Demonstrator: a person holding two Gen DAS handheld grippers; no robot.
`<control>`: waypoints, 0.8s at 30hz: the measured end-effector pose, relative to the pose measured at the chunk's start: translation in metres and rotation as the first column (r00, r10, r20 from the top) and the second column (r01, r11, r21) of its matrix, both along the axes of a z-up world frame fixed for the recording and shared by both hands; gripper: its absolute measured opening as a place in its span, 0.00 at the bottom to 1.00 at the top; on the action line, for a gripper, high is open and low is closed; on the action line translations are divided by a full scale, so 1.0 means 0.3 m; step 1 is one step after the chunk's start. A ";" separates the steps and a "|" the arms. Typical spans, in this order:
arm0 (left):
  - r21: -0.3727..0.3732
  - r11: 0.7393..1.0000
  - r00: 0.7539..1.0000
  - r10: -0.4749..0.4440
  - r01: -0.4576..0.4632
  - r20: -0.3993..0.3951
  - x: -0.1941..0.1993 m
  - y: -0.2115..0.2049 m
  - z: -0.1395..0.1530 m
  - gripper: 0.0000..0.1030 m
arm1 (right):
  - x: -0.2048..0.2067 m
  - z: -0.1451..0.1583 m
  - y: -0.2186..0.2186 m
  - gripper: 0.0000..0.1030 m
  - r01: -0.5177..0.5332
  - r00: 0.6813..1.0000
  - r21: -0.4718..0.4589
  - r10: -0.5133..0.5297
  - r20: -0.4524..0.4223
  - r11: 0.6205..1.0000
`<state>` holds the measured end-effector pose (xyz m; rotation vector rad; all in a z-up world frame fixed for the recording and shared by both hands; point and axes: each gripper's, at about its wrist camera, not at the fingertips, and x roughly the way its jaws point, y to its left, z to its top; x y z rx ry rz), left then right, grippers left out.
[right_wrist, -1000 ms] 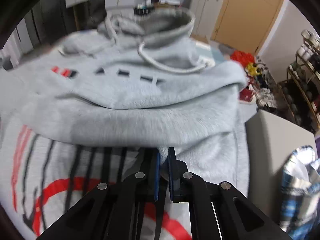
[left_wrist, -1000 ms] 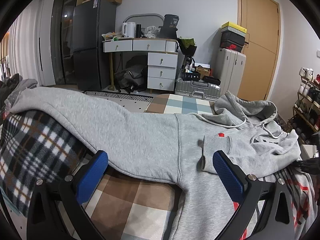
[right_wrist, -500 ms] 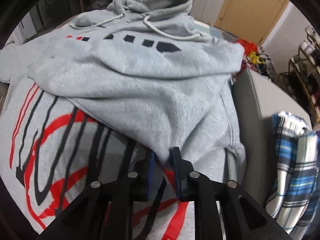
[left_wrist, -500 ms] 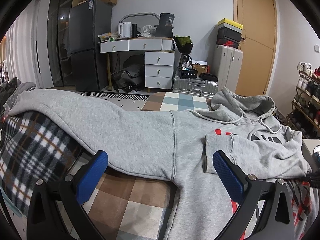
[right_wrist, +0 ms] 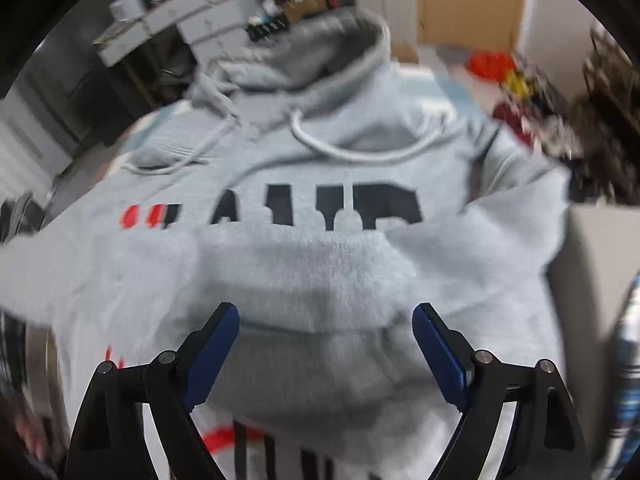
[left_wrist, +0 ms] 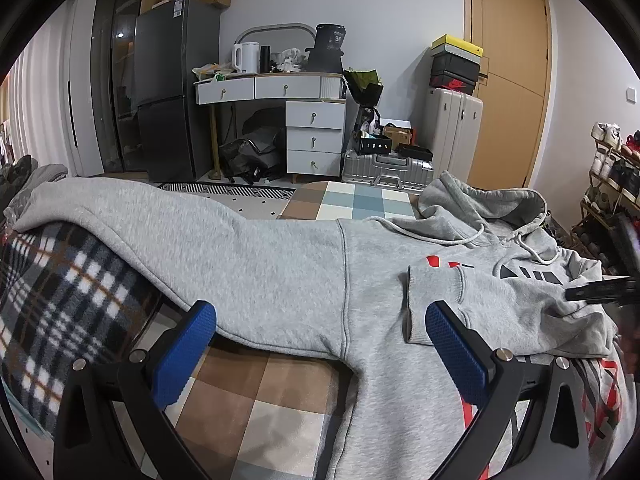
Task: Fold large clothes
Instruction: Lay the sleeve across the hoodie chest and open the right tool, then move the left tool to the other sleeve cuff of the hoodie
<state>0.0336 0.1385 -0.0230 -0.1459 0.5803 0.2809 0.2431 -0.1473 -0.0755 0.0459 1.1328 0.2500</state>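
Claws both stand spread: your right claw (right_wrist: 326, 344) has just been opening, with the hoodie's (left_wrist: 360, 272) folded sleeve (right_wrist: 304, 272) lying loose between its fingers. Your left claw (left_wrist: 320, 344) hovers empty. Next, take the outstretched sleeve (left_wrist: 180, 232) near the bed's (left_wrist: 240, 392) left edge and fold it inward.

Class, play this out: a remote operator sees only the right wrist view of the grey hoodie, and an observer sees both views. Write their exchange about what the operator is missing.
Operator: Where does the unfolded sleeve lie?
Observer: The unfolded sleeve stretches straight out, its end draped over a plaid blanket.
Operator: What is the left claw doing?
Observer: The left claw is open over the hoodie near the armpit, gripping nothing.
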 end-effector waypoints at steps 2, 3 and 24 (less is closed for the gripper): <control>-0.004 1.000 1.000 -0.002 0.002 -0.003 0.001 0.005 -0.002 0.99 | 0.033 -0.062 0.025 0.48 0.037 0.997 -0.031 -0.039 -0.063 0.999; -0.008 1.000 1.000 -0.002 0.002 -0.004 0.002 0.008 -0.002 0.99 | 0.031 -0.045 0.045 0.14 0.058 0.998 -0.074 -0.056 0.019 0.996; 0.013 1.000 1.000 -0.018 0.018 -0.016 0.020 0.003 -0.013 0.99 | -0.421 0.224 0.128 0.69 -0.128 0.943 0.346 0.007 0.332 0.930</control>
